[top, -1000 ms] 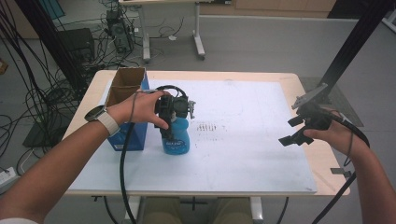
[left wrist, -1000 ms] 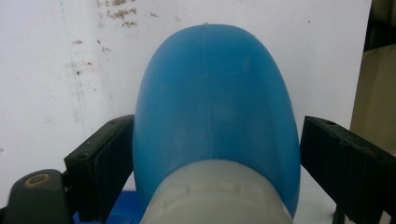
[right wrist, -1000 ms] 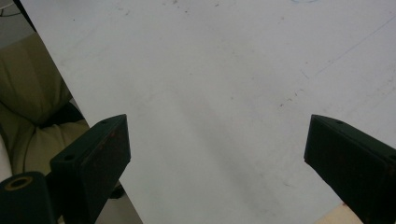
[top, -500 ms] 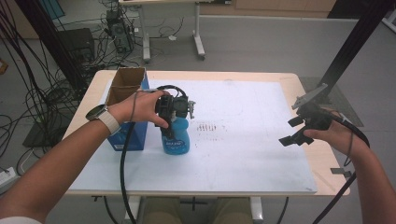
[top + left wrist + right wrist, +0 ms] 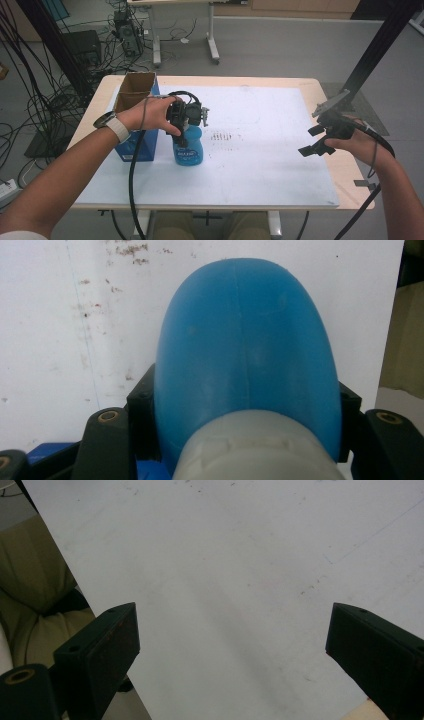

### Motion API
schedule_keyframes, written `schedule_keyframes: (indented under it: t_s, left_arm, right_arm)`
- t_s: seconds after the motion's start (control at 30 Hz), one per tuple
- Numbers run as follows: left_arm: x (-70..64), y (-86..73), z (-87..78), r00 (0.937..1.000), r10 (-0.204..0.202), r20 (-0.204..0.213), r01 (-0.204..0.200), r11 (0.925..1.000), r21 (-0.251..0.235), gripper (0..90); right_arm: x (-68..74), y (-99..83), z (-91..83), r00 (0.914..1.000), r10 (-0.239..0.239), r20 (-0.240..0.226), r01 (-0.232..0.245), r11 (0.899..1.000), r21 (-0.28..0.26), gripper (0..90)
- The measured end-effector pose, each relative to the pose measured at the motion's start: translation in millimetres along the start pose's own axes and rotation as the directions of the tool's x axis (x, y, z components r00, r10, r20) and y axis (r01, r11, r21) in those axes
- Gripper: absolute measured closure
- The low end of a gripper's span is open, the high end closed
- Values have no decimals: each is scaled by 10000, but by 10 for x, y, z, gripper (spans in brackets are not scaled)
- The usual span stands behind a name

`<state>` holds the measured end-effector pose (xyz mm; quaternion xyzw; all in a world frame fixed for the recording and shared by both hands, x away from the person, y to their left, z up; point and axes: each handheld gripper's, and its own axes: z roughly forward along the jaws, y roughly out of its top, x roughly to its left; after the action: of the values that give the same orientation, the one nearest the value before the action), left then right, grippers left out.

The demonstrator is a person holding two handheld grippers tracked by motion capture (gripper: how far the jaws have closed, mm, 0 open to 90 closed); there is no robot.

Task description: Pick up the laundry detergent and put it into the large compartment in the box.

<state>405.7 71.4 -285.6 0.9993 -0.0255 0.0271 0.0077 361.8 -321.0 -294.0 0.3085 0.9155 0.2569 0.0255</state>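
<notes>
A blue plastic bottle (image 5: 189,149) with a pale cap stands upright on the white sheet (image 5: 260,160), left of centre. My left gripper (image 5: 186,119) comes down over its top and is shut on it. In the left gripper view the blue bottle (image 5: 245,340) sits between the two black jaws, which press against its sides, with the left gripper (image 5: 245,405) looking down along it. My right gripper (image 5: 314,141) hovers open near the table's right edge. Nothing lies between the jaws of the right gripper (image 5: 235,630), just bare white sheet below.
A blue box with an open cardboard top (image 5: 134,95) stands right beside the bottle on its left. A patch of dark specks (image 5: 225,136) marks the sheet's middle. The wooden table edge (image 5: 350,175) runs under my right hand. Cables and desks crowd the floor behind.
</notes>
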Motion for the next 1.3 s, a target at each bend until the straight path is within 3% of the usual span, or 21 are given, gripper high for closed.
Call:
schedule_keyframes:
  t_s: [1.3]
  left_arm:
    - [-3, -2, -1, 10000, -30, -9, 30, 10000, 9, 377]
  right_arm:
    - [25, -1, -18, 10000, -74, 18, 74, 10000, -39, 70]
